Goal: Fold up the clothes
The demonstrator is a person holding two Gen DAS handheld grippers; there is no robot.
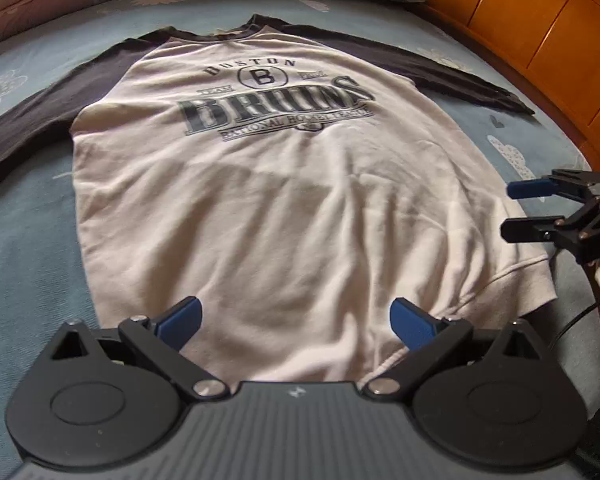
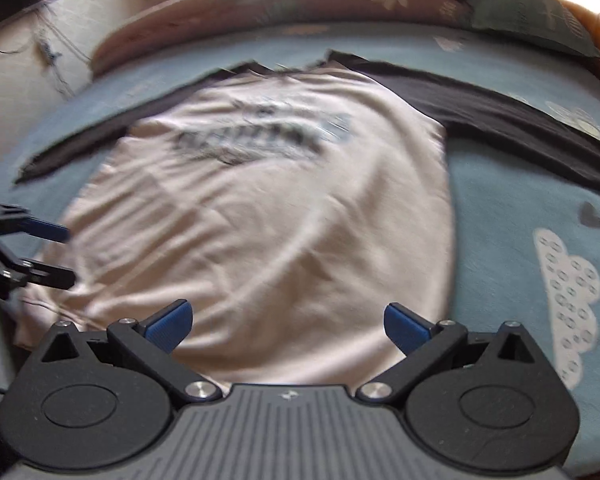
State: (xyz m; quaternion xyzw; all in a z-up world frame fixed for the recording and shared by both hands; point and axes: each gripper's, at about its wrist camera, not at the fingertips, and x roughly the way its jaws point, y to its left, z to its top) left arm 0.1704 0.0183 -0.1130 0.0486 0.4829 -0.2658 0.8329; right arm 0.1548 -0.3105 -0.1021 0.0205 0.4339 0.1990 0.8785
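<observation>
Blue bedsheet (image 1: pixel 28 216), "BOSTON BRUINS" sweatshirt (image 1: pixel 284 208)

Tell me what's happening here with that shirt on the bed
A person holds a two-finger gripper in each hand over a long-sleeved shirt, cream body with dark sleeves, spread flat and face up on a blue bedsheet. Both sleeves lie stretched out to the sides. The left gripper and the right gripper hover open near the hem, gripping nothing. No fold has been made yet.
</observation>
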